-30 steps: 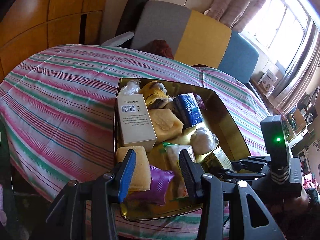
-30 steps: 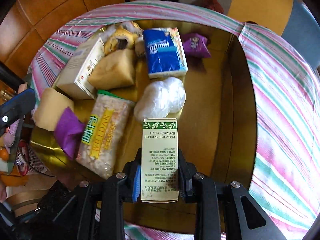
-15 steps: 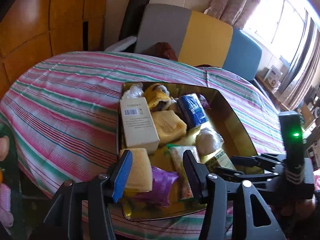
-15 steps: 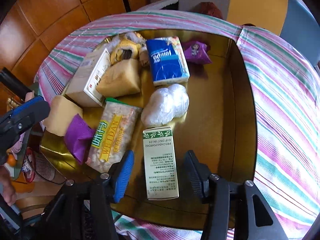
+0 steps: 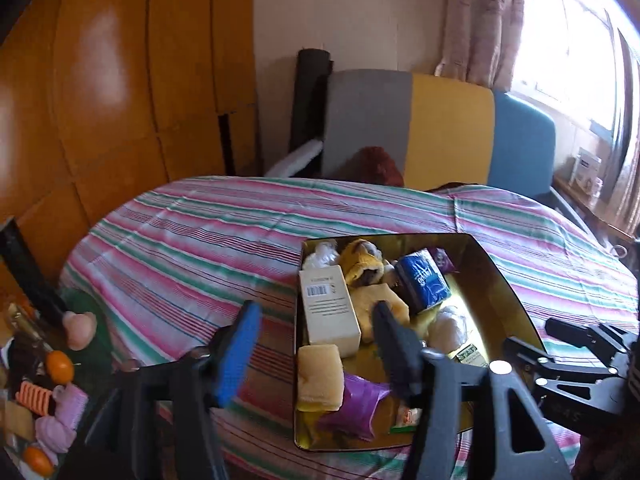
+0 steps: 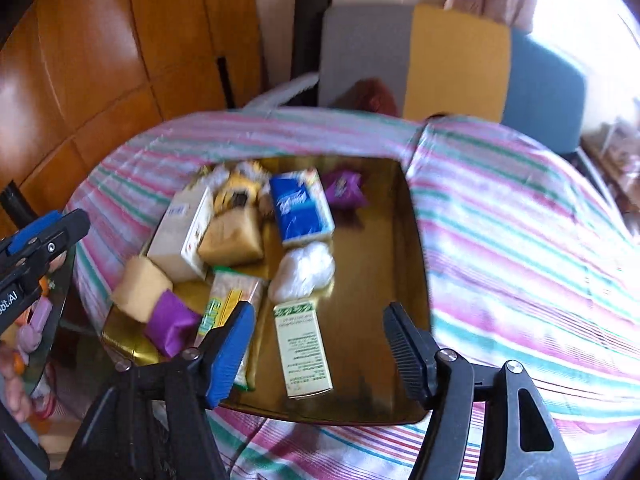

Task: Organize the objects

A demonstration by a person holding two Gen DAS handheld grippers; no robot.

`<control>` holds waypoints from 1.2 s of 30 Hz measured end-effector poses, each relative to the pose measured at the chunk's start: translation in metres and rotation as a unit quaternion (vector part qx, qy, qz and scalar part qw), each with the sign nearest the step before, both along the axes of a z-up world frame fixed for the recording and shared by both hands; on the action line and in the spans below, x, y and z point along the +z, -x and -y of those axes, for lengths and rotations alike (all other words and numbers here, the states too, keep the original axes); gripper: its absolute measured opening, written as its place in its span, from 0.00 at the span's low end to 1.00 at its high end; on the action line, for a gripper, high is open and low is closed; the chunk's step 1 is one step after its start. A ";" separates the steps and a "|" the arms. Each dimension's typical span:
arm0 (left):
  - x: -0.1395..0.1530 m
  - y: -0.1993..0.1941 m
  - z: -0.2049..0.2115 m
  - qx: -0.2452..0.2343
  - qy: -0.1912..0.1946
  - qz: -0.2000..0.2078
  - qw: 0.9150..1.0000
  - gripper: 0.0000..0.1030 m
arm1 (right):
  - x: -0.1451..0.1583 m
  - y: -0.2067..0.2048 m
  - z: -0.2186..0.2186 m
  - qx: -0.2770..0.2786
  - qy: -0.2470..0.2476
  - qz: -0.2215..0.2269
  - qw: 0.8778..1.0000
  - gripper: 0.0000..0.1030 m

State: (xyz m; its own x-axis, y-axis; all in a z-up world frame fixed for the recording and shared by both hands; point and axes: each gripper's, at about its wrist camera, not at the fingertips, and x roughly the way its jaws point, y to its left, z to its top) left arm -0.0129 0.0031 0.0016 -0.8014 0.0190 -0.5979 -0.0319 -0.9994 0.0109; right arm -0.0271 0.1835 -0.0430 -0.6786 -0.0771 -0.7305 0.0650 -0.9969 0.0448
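A gold tray (image 6: 416, 240) on the striped table holds several items. A green-and-white box (image 6: 304, 352) lies flat near its front edge. My right gripper (image 6: 319, 320) hovers above that box with its jaws opening, the pads clear of it. Also in the tray are a blue tissue pack (image 6: 300, 208), a white bag (image 6: 304, 272), a white barcode box (image 5: 328, 312), a yellow sponge (image 5: 320, 376) and a purple packet (image 5: 356, 404). My left gripper (image 5: 315, 312) is raised over the tray's (image 5: 516, 300) left front corner, its jaws opening with nothing between them.
A striped cloth (image 5: 200, 240) covers the round table. A grey, yellow and blue sofa (image 5: 440, 128) stands behind it, and wooden panels (image 5: 120, 100) stand to the left. A low surface at the left (image 5: 60, 364) holds toys and oranges. A window is at the right.
The right gripper let go of the green-and-white box, which now lies in the tray. Both grippers opened wider, rose and drew back, so more of the room shows.
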 end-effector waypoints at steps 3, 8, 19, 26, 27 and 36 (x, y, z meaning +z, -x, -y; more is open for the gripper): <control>0.003 -0.007 0.002 -0.009 -0.028 -0.006 1.000 0.78 | 0.007 -0.009 -0.009 -0.018 -0.003 -0.024 1.000 0.70; -0.002 -0.008 -0.004 0.005 -0.012 0.006 1.000 0.78 | 0.011 -0.020 -0.014 -0.039 -0.004 -0.039 0.998 0.71; -0.004 -0.012 -0.006 0.010 -0.003 0.006 1.000 0.78 | 0.010 -0.022 -0.014 -0.048 -0.005 -0.040 0.998 0.74; -0.009 -0.009 -0.005 0.007 -0.006 0.018 1.000 0.78 | 0.009 -0.020 -0.009 -0.045 -0.010 -0.037 0.998 0.75; -0.009 -0.009 -0.004 0.006 -0.007 0.020 1.000 0.78 | 0.009 -0.020 -0.008 -0.045 -0.011 -0.036 0.998 0.75; -0.016 -0.008 -0.006 -0.007 -0.005 0.025 1.000 0.78 | 0.006 -0.017 -0.003 -0.039 -0.015 -0.030 0.999 0.77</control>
